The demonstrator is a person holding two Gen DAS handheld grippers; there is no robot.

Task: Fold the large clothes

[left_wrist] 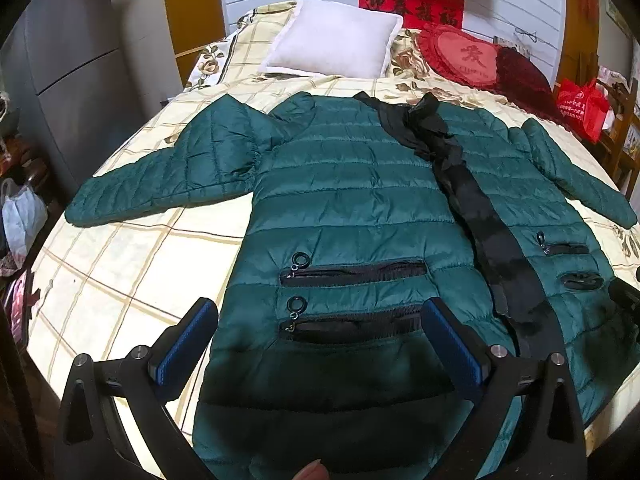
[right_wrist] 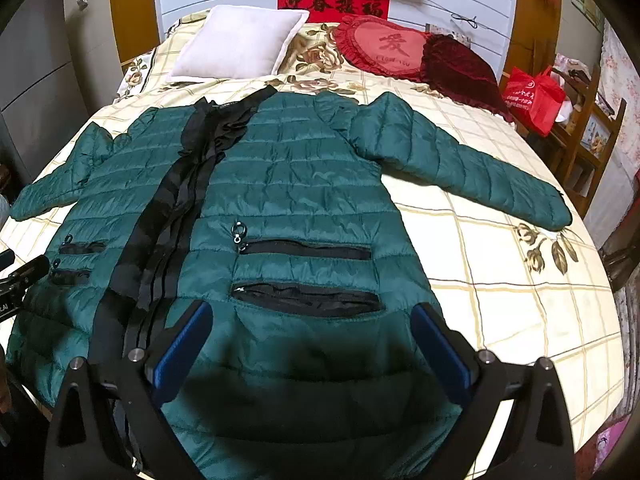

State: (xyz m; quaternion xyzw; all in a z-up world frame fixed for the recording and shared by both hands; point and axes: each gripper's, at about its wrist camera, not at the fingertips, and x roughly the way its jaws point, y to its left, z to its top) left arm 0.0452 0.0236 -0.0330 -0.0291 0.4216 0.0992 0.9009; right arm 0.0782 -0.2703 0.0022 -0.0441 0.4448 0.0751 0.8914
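Left hand-held gripper (left_wrist: 320, 344) spread, empty, above hem | right hand-held gripper (right_wrist: 312, 340) spread likewise, empty | green jacket (left_wrist: 352, 200) flat, face-up, mid-frame on bed (left_wrist: 132, 272), sleeves (right_wrist: 472, 168) splayed so folds start clean | likely next: fold sleeve inward

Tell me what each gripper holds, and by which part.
Nothing is held. The left gripper and right gripper are both open above the lower part of the jacket, with no fabric between their fingers.
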